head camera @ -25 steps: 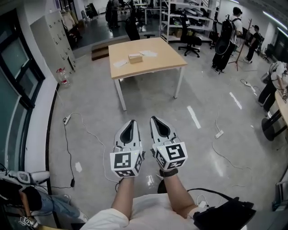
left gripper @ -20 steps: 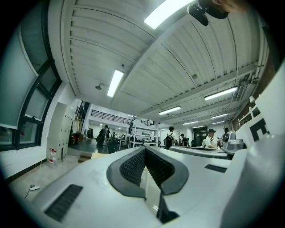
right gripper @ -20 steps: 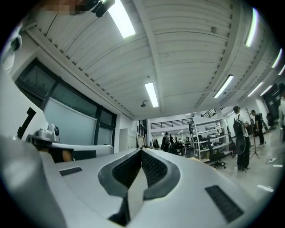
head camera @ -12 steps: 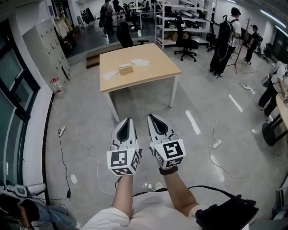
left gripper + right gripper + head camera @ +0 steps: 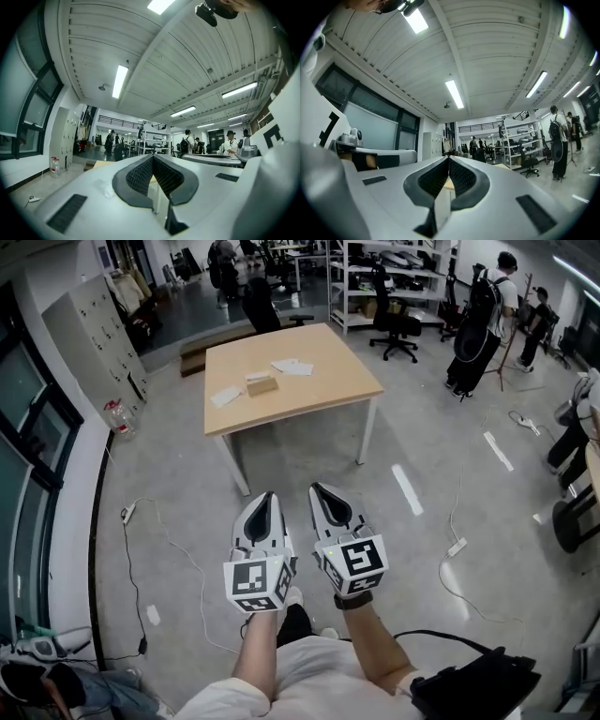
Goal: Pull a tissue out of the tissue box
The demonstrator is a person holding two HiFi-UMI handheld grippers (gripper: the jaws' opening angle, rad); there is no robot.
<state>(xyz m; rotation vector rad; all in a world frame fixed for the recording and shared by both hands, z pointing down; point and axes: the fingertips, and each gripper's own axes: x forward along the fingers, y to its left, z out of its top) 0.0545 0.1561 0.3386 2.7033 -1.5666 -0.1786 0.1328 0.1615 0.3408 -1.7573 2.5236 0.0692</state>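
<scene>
Sitting on the square wooden table (image 5: 328,367), a rectangular tan tissue box (image 5: 262,383).

Wooden table (image 5: 319,362) on grey floor (image 5: 309,465); lockers (image 5: 94,334) at left; shelving (image 5: 394,277) and office chair (image 5: 389,329) behind; power strip (image 5: 127,514) near window wall.

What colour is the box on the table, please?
Light brown; the tissue box shows best in the head view.

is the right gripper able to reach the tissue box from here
Probably not yet: the tissue box sits on the table well beyond the right gripper; only bare floor lies between.
</scene>
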